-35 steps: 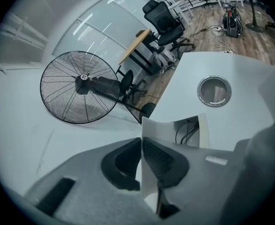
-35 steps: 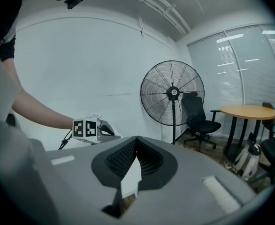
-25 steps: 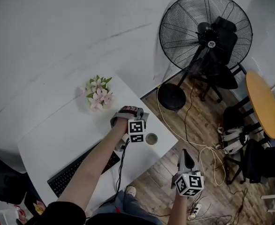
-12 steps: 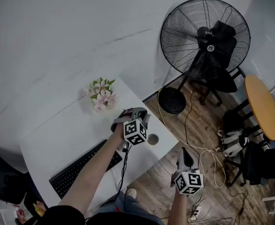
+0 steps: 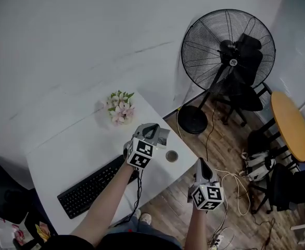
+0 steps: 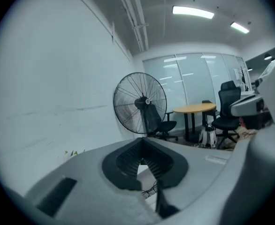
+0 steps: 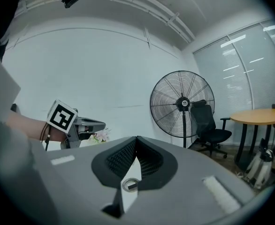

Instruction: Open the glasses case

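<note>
I see no glasses case in any view. My left gripper [image 5: 164,136] hangs above the right end of the white table [image 5: 79,150], pointing toward the fan. Its jaws are shut with nothing between them, the tips meeting in the left gripper view [image 6: 142,141]. My right gripper [image 5: 200,162] floats off the table's right edge, over the wooden floor. It is shut and empty too [image 7: 136,138]. In the right gripper view the left gripper [image 7: 88,123] shows at the left with its marker cube.
A small round cup [image 5: 172,155] stands at the table's right edge. A black keyboard [image 5: 92,186] lies near the front, a pot of pink flowers [image 5: 121,108] at the back. A large standing fan [image 5: 225,48], a black chair [image 5: 241,87], floor cables and a round wooden table [image 5: 290,126] fill the right.
My left gripper has lifted from the table and rolled, so its marker cube shows a different face. The right gripper has risen a little, closer to the table edge.
</note>
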Motion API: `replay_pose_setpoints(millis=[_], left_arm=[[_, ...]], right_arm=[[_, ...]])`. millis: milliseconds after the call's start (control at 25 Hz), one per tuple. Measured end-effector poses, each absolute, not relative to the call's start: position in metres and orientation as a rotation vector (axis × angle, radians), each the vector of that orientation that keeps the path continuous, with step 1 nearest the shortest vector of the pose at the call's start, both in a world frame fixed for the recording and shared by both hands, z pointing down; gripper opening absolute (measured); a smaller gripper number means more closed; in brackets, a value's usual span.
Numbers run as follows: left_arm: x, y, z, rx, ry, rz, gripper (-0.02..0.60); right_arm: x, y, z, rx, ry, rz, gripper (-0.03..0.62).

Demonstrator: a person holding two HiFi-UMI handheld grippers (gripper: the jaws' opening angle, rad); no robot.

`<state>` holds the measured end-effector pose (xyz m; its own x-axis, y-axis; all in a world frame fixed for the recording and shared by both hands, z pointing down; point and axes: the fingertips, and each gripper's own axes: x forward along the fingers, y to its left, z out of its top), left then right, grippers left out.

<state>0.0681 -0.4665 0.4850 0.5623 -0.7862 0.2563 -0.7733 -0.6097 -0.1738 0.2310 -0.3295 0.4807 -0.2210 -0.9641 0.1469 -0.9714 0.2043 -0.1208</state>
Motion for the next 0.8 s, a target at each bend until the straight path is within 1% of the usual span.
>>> replay_pose_setpoints(millis=[360, 800], left_arm=[[0.024, -0.414, 0.446, -2.726, 1.496, -0.265, 0.008], [-0.005, -0.378, 0.447, -2.761, 1.600, -0.133, 0.008]], right_arm=[[0.222, -0.328, 0.463, 1.952, -2.453, 0.234, 0.012], [0.216, -0.322, 0.457, 1.980, -2.485, 0.221, 0.011]])
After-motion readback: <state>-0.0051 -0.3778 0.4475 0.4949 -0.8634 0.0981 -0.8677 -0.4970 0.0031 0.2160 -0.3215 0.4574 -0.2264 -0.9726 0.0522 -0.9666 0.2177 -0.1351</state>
